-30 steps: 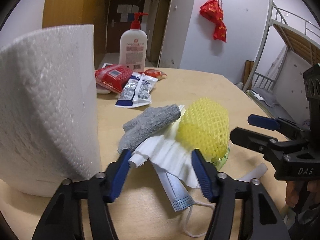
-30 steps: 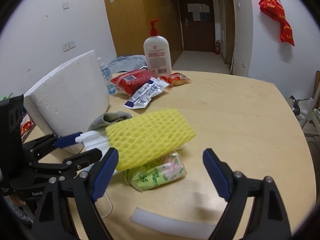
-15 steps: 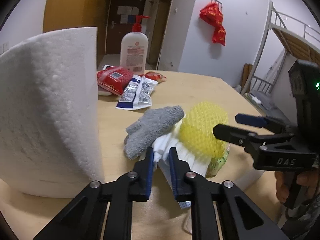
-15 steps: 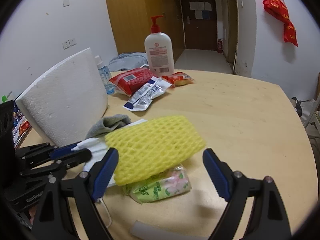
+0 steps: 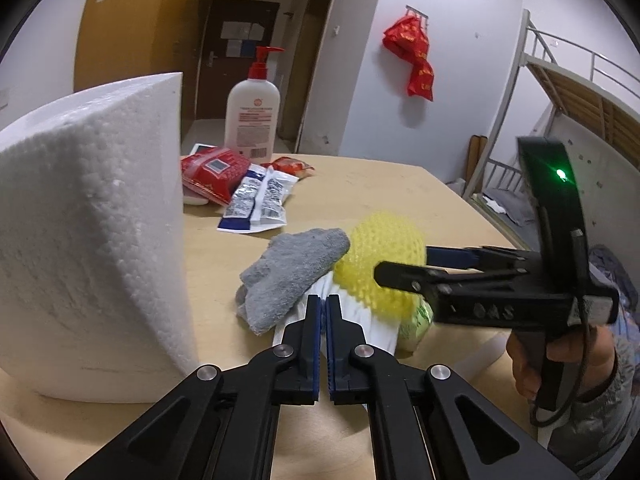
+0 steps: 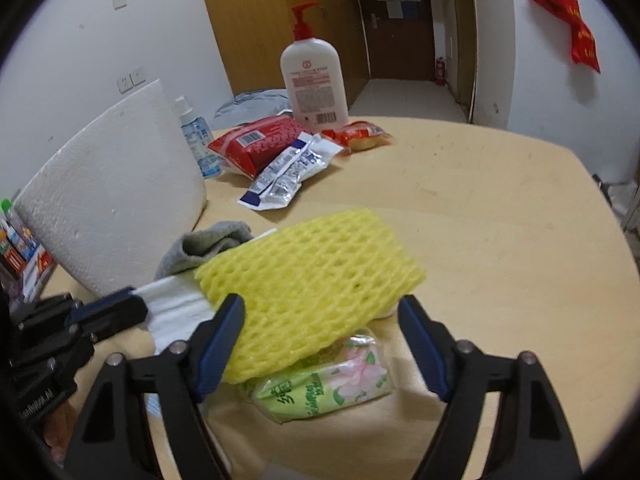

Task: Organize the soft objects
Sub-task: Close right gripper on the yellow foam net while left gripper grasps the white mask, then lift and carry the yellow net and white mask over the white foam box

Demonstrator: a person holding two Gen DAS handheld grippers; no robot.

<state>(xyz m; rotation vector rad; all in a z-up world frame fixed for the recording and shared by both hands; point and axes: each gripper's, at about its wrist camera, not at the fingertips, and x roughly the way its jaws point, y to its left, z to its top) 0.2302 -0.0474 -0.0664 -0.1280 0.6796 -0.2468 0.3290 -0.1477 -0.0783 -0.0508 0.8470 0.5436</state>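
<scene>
Closed since the earlier frame, left gripper (image 5: pixel 323 306) pins the white cloth (image 5: pixel 376 320) at lower centre while right gripper (image 6: pixel 322 344), closing, straddles the yellow foam net (image 6: pixel 312 280) to lift it.

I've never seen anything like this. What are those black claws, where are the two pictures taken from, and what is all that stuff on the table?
No robot here: a person holds two hand-held grippers, each carrying a camera that looks along its jaws.

The left gripper is shut on the white folded cloth. The right gripper is closing its jaws around the yellow foam net sleeve.

On the round wooden table also lie a grey sock, a green tissue pack, a white foam block, a pump bottle and snack packets.
</scene>
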